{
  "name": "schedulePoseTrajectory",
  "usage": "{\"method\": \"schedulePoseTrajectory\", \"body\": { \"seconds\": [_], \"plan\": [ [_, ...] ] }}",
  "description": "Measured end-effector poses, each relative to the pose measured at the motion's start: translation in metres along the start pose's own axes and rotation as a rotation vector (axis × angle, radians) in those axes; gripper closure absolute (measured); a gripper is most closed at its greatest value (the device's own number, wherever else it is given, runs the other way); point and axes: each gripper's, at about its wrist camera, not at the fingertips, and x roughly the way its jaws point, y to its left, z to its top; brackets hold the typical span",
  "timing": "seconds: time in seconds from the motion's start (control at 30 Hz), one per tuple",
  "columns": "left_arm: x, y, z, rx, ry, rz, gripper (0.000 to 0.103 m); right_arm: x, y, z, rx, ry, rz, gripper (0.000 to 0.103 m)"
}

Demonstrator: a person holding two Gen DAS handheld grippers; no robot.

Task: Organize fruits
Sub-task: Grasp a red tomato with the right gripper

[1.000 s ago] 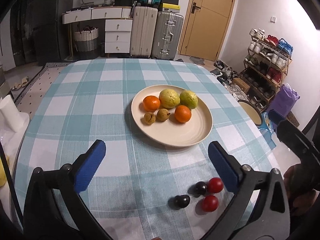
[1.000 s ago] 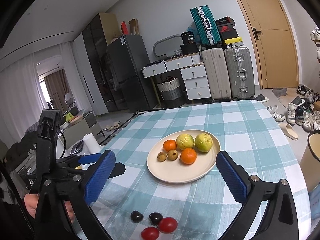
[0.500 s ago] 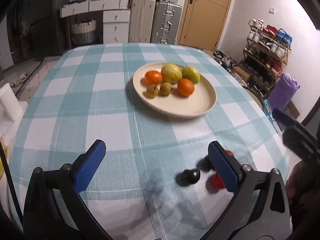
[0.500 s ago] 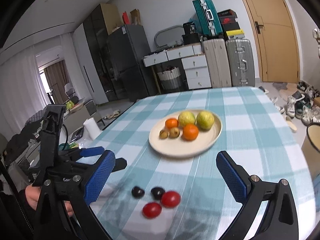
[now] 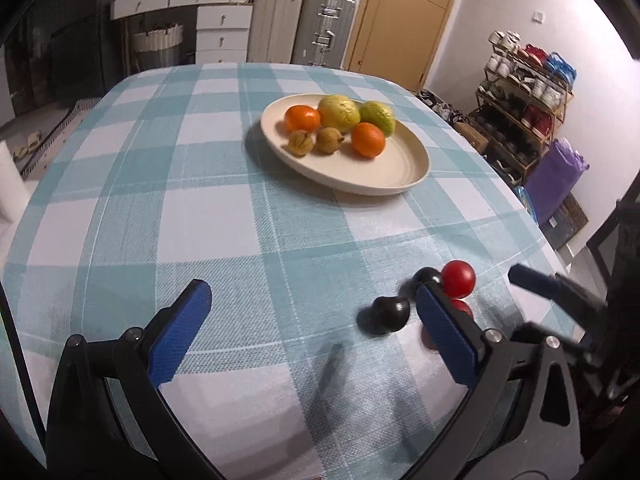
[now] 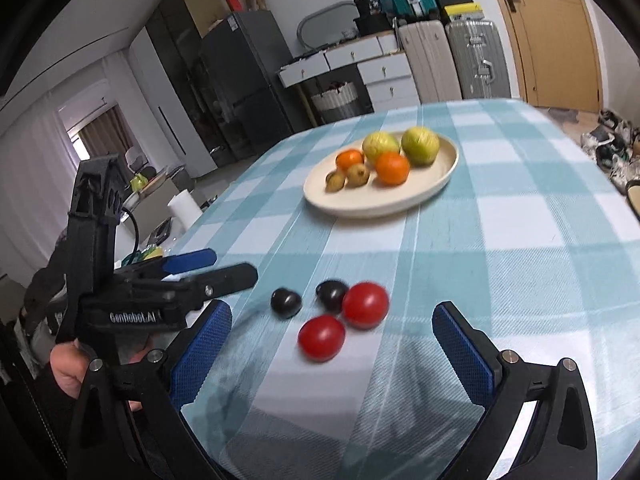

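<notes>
My right gripper [image 6: 332, 344] hangs wide open over the near edge of the table in its teal-and-white checked cloth [image 6: 520, 240], nothing between its blue pads. Just ahead lie 2 red cherry tomatoes [image 6: 322, 338] and 2 small dark round fruits [image 6: 286, 303], clustered close together. My left gripper [image 5: 312, 328] is also spread open and empty. Farther, toward the table's middle, sits the cream oval plate [image 6: 400, 204] with 2 oranges, 2 green-yellow fruits and 2 small brown ones.

lower red tomato [image 5: 460, 309]: half hidden behind left tool's finger | plate fruit: motion-blurred
</notes>
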Motion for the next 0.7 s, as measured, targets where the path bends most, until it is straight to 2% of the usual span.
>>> {"method": "schedulePoseTrajectory", "body": {
  "seconds": [0.5, 0.6, 0.63, 0.7],
  "plan": [
    [0.002, 0.028, -0.004, -0.058, 0.011, 0.036, 0.001, 0.025, 0.01, -0.012, -0.01, 0.076, 0.026, 0.003],
    [0.001, 0.029, -0.005, -0.058, 0.012, 0.041, 0.001, 0.028, 0.011, -0.012, -0.01, 0.078, 0.01, 0.01],
    [0.002, 0.029, -0.005, -0.059, 0.015, 0.04, 0.001, 0.03, 0.012, -0.012, -0.013, 0.085, 0.013, 0.016],
    [0.002, 0.029, -0.006, -0.057, 0.019, 0.037, 0.001, 0.032, 0.014, -0.011, -0.027, 0.086, -0.009, 0.023]
  ]
}}
